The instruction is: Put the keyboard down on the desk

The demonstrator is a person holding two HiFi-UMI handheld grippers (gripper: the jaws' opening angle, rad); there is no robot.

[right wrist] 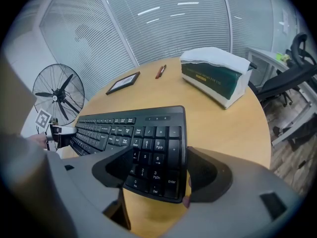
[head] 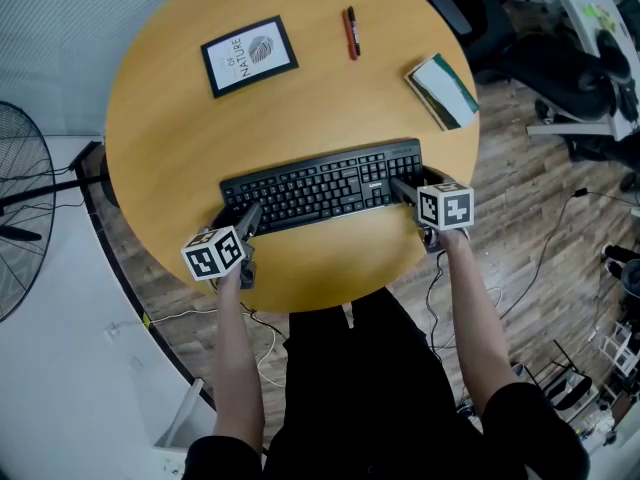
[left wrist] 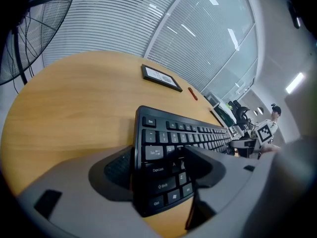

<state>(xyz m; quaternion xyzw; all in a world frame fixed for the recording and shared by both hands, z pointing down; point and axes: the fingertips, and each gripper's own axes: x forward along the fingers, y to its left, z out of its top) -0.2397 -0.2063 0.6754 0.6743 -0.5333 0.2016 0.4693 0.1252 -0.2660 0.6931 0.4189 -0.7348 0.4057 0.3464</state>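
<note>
Left hand-held gripper (left wrist: 161, 165) and right hand-held gripper (right wrist: 158, 170) each clamp one keyboard (head: 320, 188) end

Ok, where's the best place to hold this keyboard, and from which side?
At its two short ends, from the near edge of the desk, as the left gripper (Ctrl corner) and right gripper (numpad corner) do. The keyboard is long, thin and flat, so end grips should keep it level.

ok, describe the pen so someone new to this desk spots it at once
Take the round wooden desk, then look past the black keyboard to its far side. Between the framed picture on the left and the green-and-white box on the right lies the pen: a thin red stick, alone on bare wood.
</note>
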